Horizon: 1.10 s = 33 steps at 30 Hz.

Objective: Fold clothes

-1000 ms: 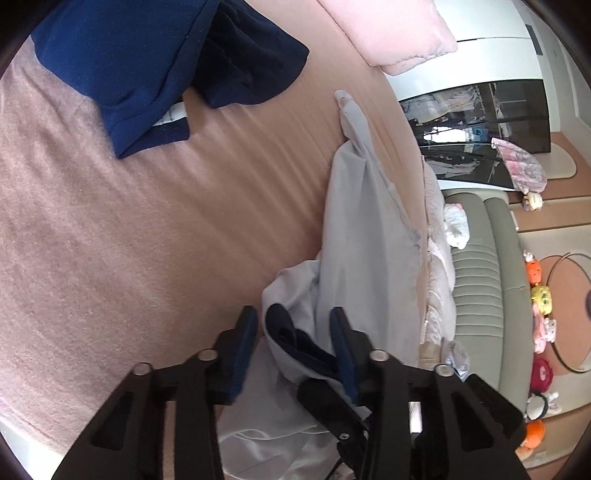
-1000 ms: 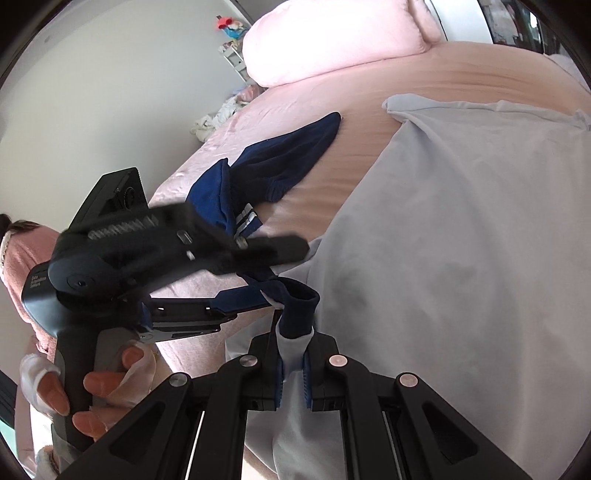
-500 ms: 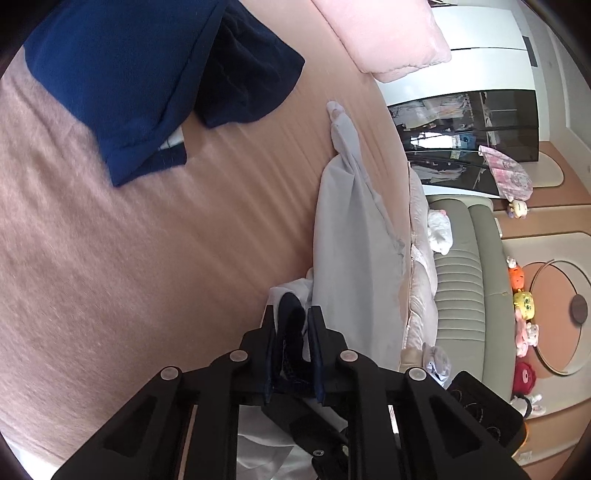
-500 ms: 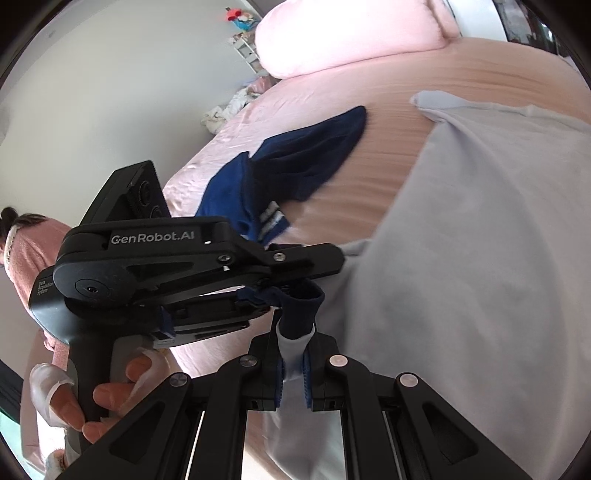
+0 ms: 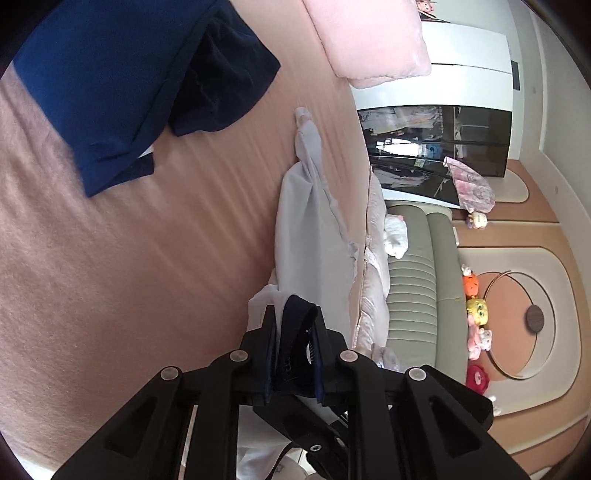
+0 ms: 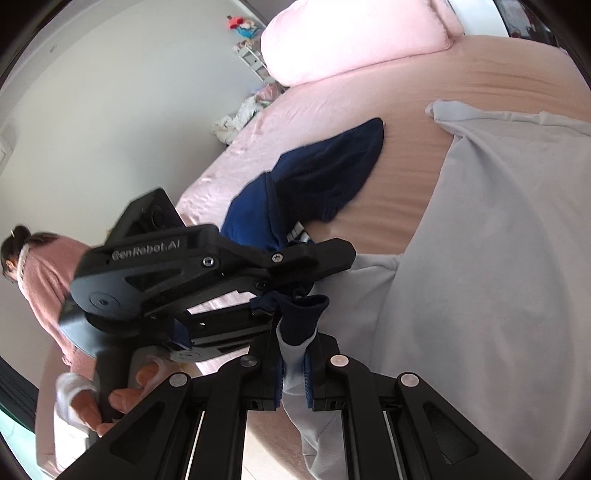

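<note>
I am holding both tongs on one light grey garment (image 6: 491,236) that is lying spread across the pink bed (image 5: 110,258). My left tongs (image 5: 293,354) are clamped together on the garment's navy cuff (image 5: 297,314), which is poking up between the pads, with the grey cloth bunching just beyond them. My right tongs (image 6: 293,369) are pinched shut on the same navy-trimmed edge, grey fabric squeezed between the pads and a navy band (image 6: 304,314) sticking up above them. In the right wrist view the left tongs' black body is sitting just beside and above my right tongs, close enough that the two grips are nearly meeting, and a hand (image 6: 110,398) is wrapping its handle at the lower left. Beyond, a dark blue garment (image 5: 122,74) is lying crumpled on the bed, apart from the grey one, and a pink pillow (image 6: 351,33) is resting at the head. Off the bed's edge a grey-green sofa (image 5: 417,280) is showing, with small plush toys (image 5: 476,310) along the floor.
</note>
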Each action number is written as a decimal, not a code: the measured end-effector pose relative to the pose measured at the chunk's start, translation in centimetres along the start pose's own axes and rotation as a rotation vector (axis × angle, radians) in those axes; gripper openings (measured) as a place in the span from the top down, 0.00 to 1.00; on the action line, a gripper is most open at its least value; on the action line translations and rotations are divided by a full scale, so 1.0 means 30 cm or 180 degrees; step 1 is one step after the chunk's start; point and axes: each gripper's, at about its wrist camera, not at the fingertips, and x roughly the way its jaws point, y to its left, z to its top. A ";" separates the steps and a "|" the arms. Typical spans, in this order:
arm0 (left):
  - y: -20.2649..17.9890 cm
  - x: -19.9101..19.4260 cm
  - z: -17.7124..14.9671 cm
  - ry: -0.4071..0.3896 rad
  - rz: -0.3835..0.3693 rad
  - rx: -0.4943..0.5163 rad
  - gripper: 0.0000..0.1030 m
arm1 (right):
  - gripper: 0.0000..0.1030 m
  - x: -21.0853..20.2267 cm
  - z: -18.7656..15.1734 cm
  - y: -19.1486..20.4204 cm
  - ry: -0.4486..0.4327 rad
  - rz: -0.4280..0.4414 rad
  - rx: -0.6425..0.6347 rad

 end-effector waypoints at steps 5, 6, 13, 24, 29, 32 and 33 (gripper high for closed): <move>-0.073 0.018 -0.009 0.0054 0.0088 0.0181 0.87 | 0.94 -0.049 0.017 0.002 -0.0097 -0.0040 -0.0014; -0.086 0.026 -0.014 0.0066 0.0105 0.0214 0.87 | 0.94 -0.059 0.016 -0.001 -0.0101 -0.0061 -0.0003; -0.156 0.101 -0.064 0.0183 0.0121 0.0383 0.87 | 0.94 -0.148 -0.004 -0.033 -0.0141 -0.0366 0.0008; -0.279 0.232 -0.159 0.0365 0.0682 0.0981 0.87 | 0.94 -0.253 -0.096 -0.260 -0.0244 -0.0374 0.0817; -0.299 0.238 -0.199 0.0284 0.0961 0.1151 0.86 | 0.94 -0.249 -0.137 -0.345 -0.0257 -0.0279 0.1068; -0.309 0.200 -0.224 0.0160 0.1033 0.1229 0.85 | 0.94 -0.247 -0.145 -0.343 -0.0302 -0.0335 0.1000; -0.312 0.184 -0.231 0.0101 0.1068 0.1265 0.84 | 0.94 -0.246 -0.147 -0.338 -0.0308 -0.0330 0.0973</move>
